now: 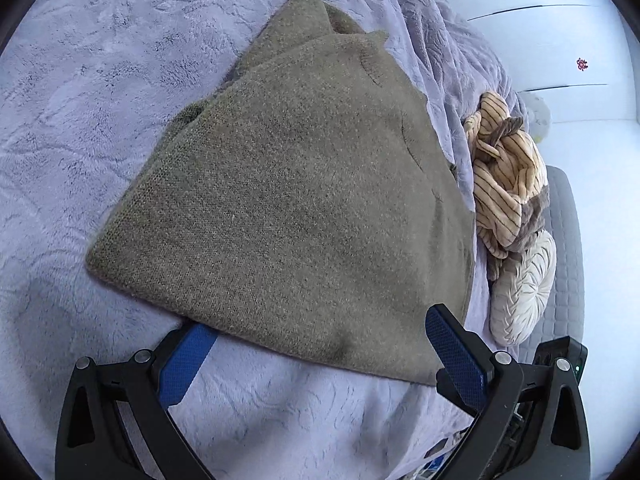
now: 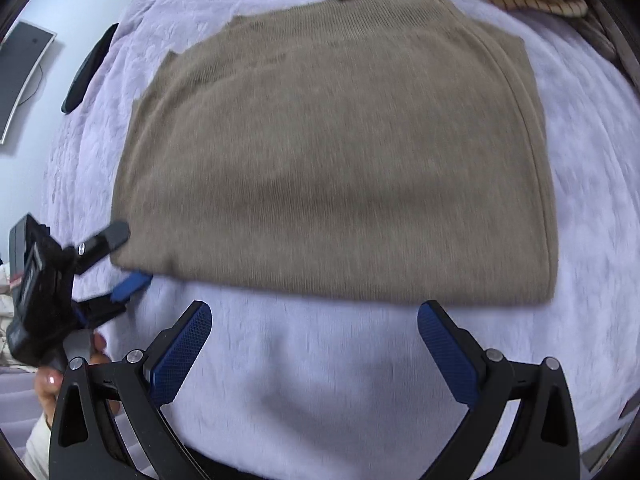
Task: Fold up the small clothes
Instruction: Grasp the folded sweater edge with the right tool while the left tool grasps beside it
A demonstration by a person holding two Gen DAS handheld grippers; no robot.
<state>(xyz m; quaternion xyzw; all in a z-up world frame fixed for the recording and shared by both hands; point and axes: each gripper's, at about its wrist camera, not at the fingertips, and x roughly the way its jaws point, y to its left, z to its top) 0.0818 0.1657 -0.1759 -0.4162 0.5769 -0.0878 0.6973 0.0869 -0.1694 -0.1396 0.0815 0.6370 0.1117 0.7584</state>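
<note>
Sweater, olive-brown knit, folded into a flat packet, lies on the lilac plush blanket covering the bed.

Left wrist view: left tool spread wide at the sweater's near edge. One blue pad tip goes under the hem, the other pad sits against the cloth at the corner; nothing pinched. Only this view shows the layered folds at the far end, stitched seam marks, a striped tan garment crumpled just beside the sweater, a round pleated cushion below it, and white drawer fronts beyond the bed.

Right wrist view, motion-blurred: right tool also spread wide, empty, both pads over bare blanket just short of the sweater's near edge, not touching. Only this view shows the left tool from outside, straddling the near-left corner, one finger above the cloth and the blue pad at blanket level, plus the holder's fingertips. Also a dark flat object at the bed edge; cannot tell what.
</note>
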